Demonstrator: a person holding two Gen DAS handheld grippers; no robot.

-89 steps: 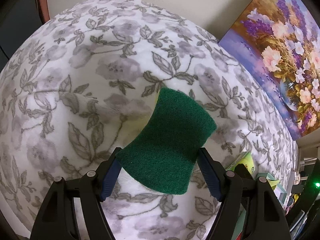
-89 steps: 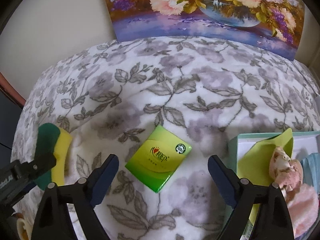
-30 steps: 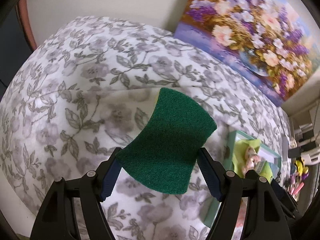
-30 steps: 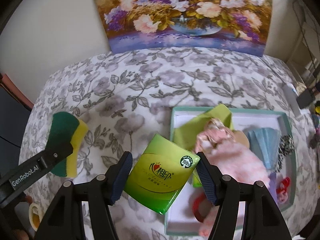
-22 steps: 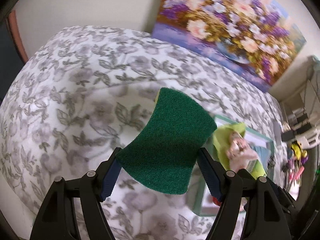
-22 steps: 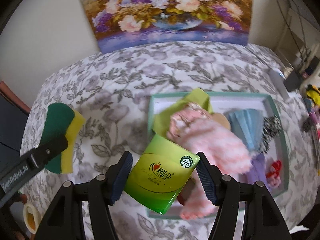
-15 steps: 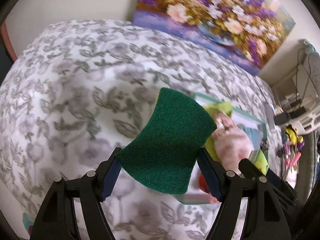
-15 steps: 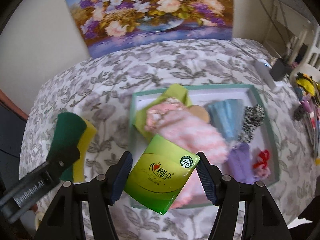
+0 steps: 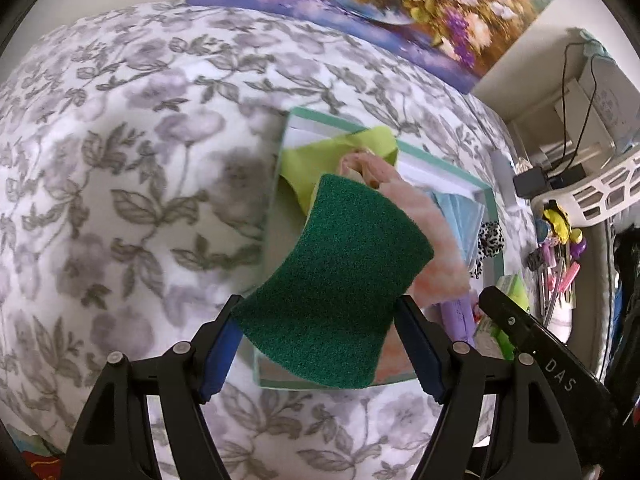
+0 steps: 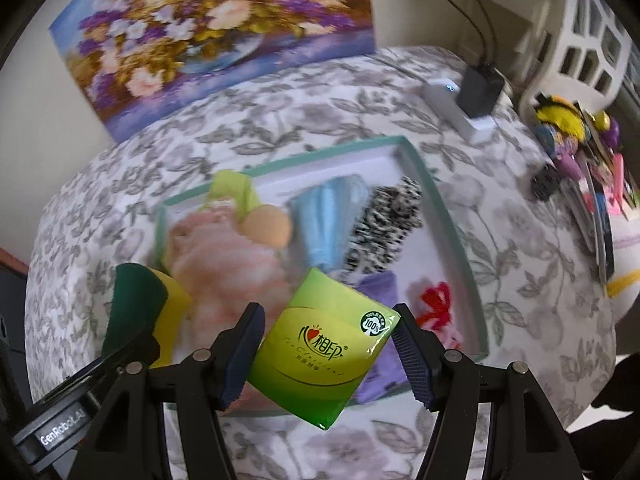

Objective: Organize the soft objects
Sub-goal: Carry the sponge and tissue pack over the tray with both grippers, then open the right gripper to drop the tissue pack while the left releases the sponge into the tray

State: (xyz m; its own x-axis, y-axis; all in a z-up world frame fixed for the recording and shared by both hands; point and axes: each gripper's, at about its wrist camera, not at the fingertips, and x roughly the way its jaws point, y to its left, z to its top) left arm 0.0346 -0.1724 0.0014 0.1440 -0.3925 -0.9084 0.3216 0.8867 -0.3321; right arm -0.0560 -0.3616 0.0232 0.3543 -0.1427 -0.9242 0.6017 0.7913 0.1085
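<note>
My left gripper point(image 9: 318, 346) is shut on a green and yellow sponge point(image 9: 336, 280) and holds it above the near left end of a teal-rimmed tray point(image 9: 312, 118). My right gripper point(image 10: 328, 354) is shut on a green tissue pack point(image 10: 324, 356) and holds it above the tray's near edge point(image 10: 452, 232). The sponge also shows at the left in the right wrist view point(image 10: 138, 300). The tray holds a pink fluffy item point(image 10: 224, 252), a yellow-green cloth point(image 9: 344, 148), blue cloth point(image 10: 326, 216), a black-and-white item point(image 10: 384, 220), a purple cloth point(image 10: 380, 292) and a red item point(image 10: 436, 308).
The tray lies on a grey floral blanket point(image 9: 120, 160). A flower painting point(image 10: 208, 32) leans on the wall behind. To the right are a white power strip with a black plug point(image 10: 472, 96), a white basket point(image 9: 600, 192) and small colourful clutter point(image 10: 580, 140).
Both grippers have swung right and over the tray, carrying the sponge and the tissue pack. Three seconds ago the tissue pack lay on the blanket between my open right fingers.
</note>
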